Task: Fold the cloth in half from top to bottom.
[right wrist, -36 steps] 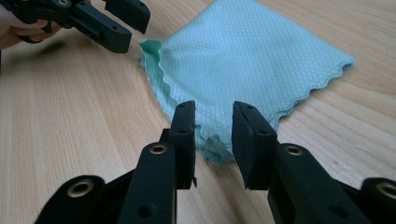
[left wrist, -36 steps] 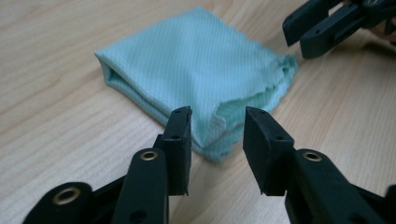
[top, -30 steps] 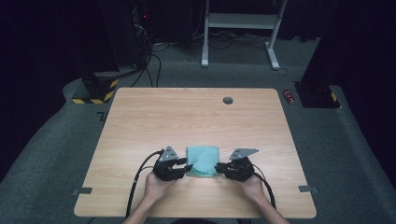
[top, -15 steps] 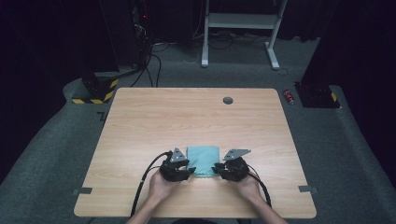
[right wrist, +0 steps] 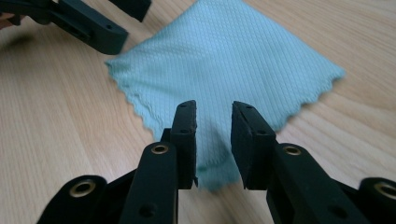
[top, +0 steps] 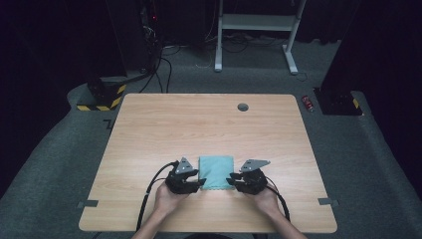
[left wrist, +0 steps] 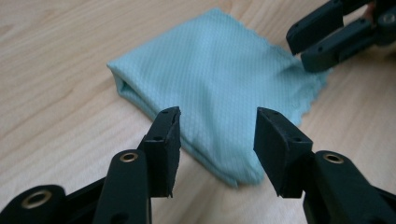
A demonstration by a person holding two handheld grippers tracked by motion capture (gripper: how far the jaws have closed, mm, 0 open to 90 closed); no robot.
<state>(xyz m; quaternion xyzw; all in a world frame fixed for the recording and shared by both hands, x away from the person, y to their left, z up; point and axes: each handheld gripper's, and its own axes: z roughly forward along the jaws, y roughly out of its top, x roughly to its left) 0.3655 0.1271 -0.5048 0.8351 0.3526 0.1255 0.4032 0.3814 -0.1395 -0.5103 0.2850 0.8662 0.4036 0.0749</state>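
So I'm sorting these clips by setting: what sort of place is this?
Probably a lab or workshop room, not a home. A bare wooden table stands on grey carpet; behind it in the dark are cables, a white metal stand and a yellow-and-black striped base. A folded cloth lies on the table.

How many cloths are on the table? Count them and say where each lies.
1. The folded teal cloth lies flat near the table's front edge, between the left claw and the right claw.
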